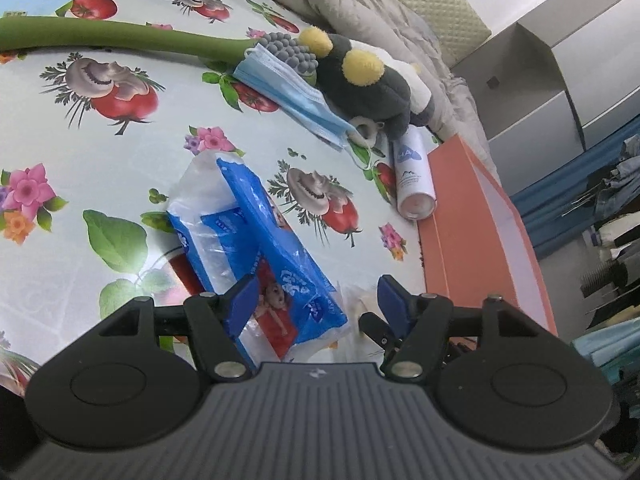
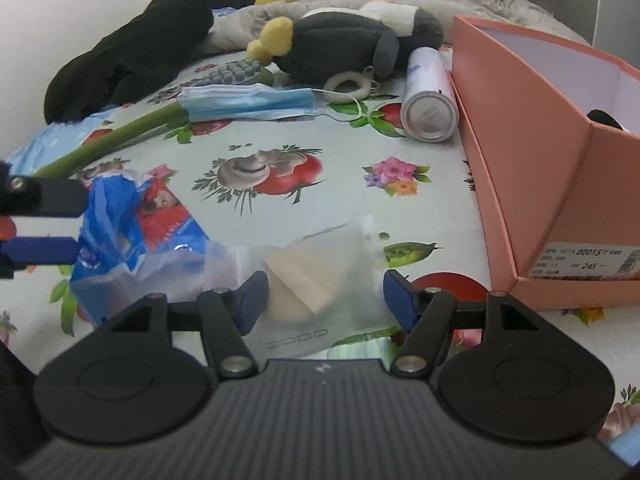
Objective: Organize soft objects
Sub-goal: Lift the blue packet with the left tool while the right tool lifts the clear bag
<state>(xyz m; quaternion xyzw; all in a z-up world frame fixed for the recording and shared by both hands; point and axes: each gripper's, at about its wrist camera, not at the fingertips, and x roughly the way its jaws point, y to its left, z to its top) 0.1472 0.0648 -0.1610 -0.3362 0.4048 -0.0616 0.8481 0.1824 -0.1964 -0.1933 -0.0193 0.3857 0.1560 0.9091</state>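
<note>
Tissue pack (image 1: 276, 248) lay between the left gripper's (image 1: 316, 300) parted jaws, unpinched; right gripper (image 2: 324, 300) likewise gaped over a clear pouch (image 2: 320, 280), seemingly readying pickups

surface: oilcloth (image 2: 340, 208), vegetable-and-flower print
near edge: blue tissue pack (image 1: 272, 248), clear pouch (image 2: 320, 280)
far side: face mask (image 2: 248, 102), plush toy (image 2: 344, 46), white can (image 2: 428, 108), green stem (image 1: 120, 36), black cloth (image 2: 128, 56), maybe a garment
right: pink box (image 2: 536, 184)
</note>
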